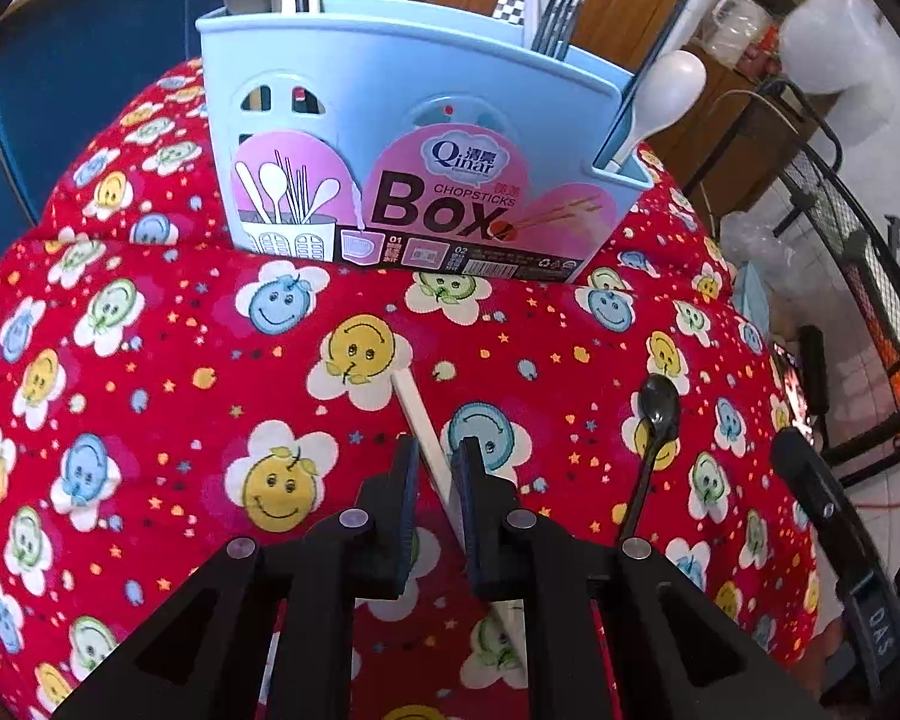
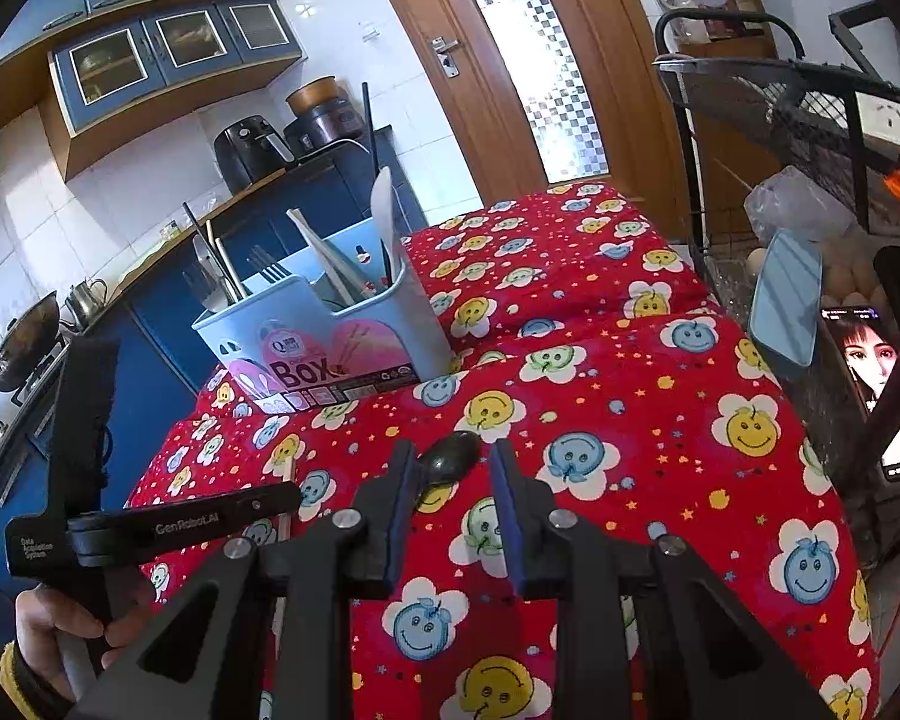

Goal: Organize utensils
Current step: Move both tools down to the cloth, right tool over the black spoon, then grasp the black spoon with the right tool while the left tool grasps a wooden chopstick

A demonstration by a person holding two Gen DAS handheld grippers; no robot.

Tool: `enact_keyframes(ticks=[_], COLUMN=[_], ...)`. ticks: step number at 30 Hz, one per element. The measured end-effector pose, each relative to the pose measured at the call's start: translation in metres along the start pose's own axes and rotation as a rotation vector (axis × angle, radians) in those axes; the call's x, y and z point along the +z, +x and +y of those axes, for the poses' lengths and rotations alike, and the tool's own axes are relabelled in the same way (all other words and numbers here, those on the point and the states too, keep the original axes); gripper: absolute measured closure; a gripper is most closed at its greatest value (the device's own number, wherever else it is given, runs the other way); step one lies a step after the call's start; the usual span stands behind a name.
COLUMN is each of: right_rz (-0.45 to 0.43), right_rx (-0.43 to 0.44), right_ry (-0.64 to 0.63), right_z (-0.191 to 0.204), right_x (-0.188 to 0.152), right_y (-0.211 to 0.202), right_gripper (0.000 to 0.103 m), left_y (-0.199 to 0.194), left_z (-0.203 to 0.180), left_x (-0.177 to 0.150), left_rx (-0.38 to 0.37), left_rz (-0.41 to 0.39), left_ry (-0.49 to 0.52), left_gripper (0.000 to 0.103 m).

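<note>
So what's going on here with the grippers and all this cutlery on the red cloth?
A person is sorting utensils into the blue chopsticks box, which already holds forks, spoons and chopsticks. The left gripper has its fingers astride a white chopstick lying on the flowered tablecloth; whether they pinch it is unclear. The right gripper is open, lined up with a black spoon that also lies on the cloth.
</note>
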State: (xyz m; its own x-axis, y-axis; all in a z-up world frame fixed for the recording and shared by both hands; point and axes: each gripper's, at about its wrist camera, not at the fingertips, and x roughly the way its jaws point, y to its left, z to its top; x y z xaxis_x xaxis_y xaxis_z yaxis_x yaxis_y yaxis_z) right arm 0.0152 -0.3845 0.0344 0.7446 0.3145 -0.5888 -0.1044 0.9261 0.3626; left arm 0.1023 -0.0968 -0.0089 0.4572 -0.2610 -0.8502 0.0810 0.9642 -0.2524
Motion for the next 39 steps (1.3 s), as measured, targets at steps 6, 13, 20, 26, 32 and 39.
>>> enact_keyframes(ticks=[6, 13, 20, 26, 32, 39], right_rz=[0.005, 0.012, 0.053, 0.138, 0.245, 0.300], right_rx=[0.004, 0.004, 0.006, -0.015, -0.039, -0.066], right_ry=[0.011, 0.006, -0.003, -0.007, 0.003, -0.023], right_z=[-0.004, -0.002, 0.006, 0.012, 0.018, 0.027], right_x=[-0.001, -0.001, -0.002, -0.005, -0.006, 0.005], right_y=[0.003, 0.003, 0.009, 0.025, 0.048, 0.070], right_gripper=[0.075, 0.075, 0.075, 0.075, 0.075, 0.072], left_y=[0.003, 0.003, -0.018, -0.053, -0.074, -0.087], left_z=[-0.007, -0.003, 0.010, 0.018, 0.031, 0.052], left_x=[0.001, -0.001, -0.003, 0.001, 0.005, 0.010], left_rx=[0.019, -0.003, -0.070, -0.064, -0.044, -0.059], left_rz=[0.003, -0.015, -0.101, -0.240, -0.329, -0.372], left_ry=[0.015, 0.008, -0.010, 0.010, 0.026, 0.010], left_gripper=[0.090, 0.097, 0.097, 0.097, 0.097, 0.097])
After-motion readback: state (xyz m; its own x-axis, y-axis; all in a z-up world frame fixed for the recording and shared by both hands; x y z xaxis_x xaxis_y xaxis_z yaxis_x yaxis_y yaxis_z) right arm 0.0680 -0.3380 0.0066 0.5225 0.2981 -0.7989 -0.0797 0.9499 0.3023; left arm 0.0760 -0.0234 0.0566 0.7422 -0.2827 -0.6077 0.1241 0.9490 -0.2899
